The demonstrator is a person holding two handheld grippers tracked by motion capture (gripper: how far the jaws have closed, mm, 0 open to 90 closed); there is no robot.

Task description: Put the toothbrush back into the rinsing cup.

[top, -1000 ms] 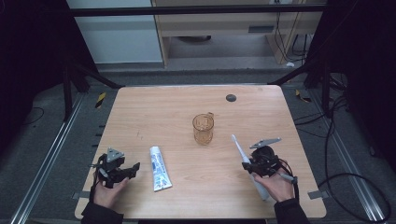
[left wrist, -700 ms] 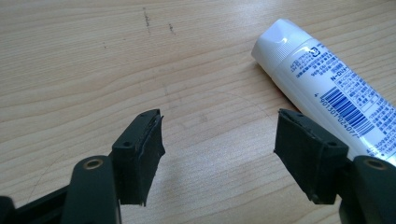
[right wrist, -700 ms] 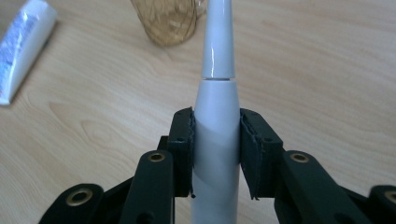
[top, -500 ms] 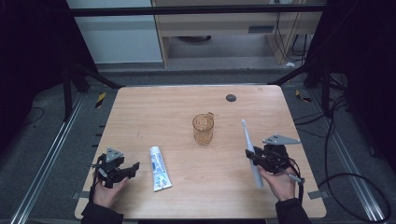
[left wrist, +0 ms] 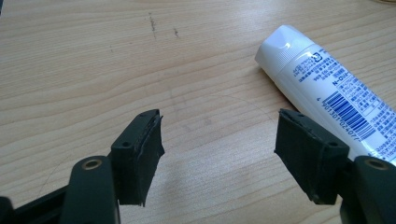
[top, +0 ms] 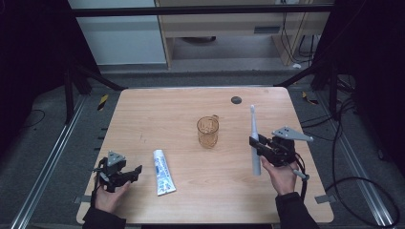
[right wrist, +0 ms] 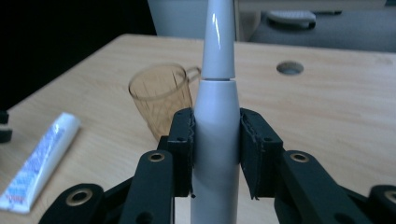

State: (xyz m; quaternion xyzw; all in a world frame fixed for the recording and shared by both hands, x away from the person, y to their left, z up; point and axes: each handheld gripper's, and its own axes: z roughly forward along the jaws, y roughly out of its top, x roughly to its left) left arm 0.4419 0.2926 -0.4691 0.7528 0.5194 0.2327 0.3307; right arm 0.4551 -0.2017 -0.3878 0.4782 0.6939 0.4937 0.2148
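The white electric toothbrush [top: 254,148], a slim plastic wand with a thicker handle and a narrow neck, sits pinched at its handle in our right tool [top: 258,145], whose two black pads press on it from either side; in the right gripper view the toothbrush [right wrist: 217,135] rises straight up between the jaws of that tool [right wrist: 216,149], its neck running out past the top edge. From above we see it held clear of the light wooden desk [top: 157,109], over the desk's right part, its thin end pointing away from us toward the far edge. Just to its left stands the amber see-through plastic cup [top: 208,131] with a small handle, upright near the middle of the desk and apart from the toothbrush; in the right gripper view the cup [right wrist: 161,100] shows behind and left of the handle. Farther left lies the white toothpaste tube [top: 163,171] with blue print, flat on the wood, its cap toward the far side. Our left tool [top: 130,173] rests low at the near left corner, just beside the tube, and in the left gripper view its jaws stand spread wide with bare wood between them [left wrist: 217,156], the tube [left wrist: 327,88] lying by the right-hand jaw. A small dark round hole [top: 236,99] marks the desk's far side.
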